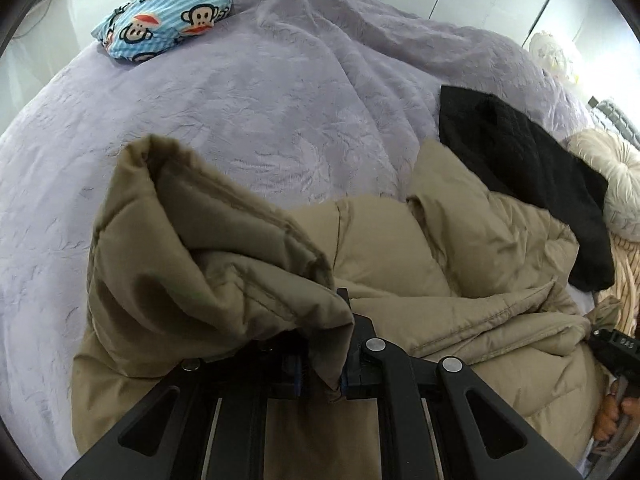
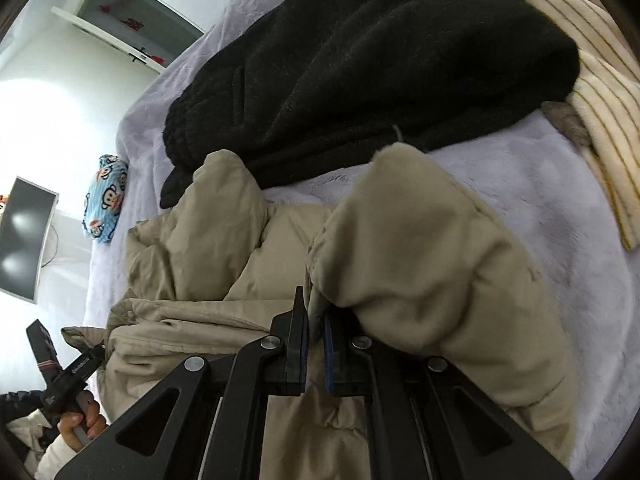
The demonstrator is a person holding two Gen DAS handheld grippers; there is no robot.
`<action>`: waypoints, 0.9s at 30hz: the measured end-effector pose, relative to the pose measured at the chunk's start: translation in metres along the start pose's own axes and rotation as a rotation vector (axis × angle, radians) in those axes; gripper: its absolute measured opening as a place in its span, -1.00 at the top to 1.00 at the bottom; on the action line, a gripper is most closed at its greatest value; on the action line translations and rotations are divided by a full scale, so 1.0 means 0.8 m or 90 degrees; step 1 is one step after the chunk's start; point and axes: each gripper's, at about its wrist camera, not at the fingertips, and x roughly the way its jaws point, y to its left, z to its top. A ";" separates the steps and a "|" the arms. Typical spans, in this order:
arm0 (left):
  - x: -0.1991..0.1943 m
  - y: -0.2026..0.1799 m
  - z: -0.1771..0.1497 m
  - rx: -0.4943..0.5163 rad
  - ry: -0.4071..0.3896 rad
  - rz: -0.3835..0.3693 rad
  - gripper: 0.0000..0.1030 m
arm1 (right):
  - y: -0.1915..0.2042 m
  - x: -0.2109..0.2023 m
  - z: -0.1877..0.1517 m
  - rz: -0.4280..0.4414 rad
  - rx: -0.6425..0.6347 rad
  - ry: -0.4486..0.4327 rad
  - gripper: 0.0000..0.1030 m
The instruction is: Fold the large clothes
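A tan puffer jacket (image 1: 420,264) lies bunched on the lavender bed cover (image 1: 280,100). My left gripper (image 1: 326,344) is shut on a thick fold of it, and the fabric drapes over and hides the left finger. In the right wrist view, my right gripper (image 2: 316,320) is shut on another fold of the jacket (image 2: 420,264), with cloth pinched between the blue pads. Each gripper also shows in the other's view, gripped by a hand: the right gripper (image 1: 612,350) at the edge, the left gripper (image 2: 86,362) low on the left.
A black fleece garment (image 2: 360,60) lies just beyond the jacket, also seen as the dark black garment (image 1: 520,176). A blue monkey-print cloth (image 1: 168,12) sits at the far end. A cream striped blanket (image 2: 600,100) and round cushion (image 1: 616,176) lie alongside. A monitor (image 2: 24,240) stands off the bed.
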 end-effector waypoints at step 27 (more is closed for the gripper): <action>0.030 -0.094 -0.007 0.149 -0.052 0.033 0.01 | 0.035 0.023 -0.003 -0.053 -0.122 0.006 0.66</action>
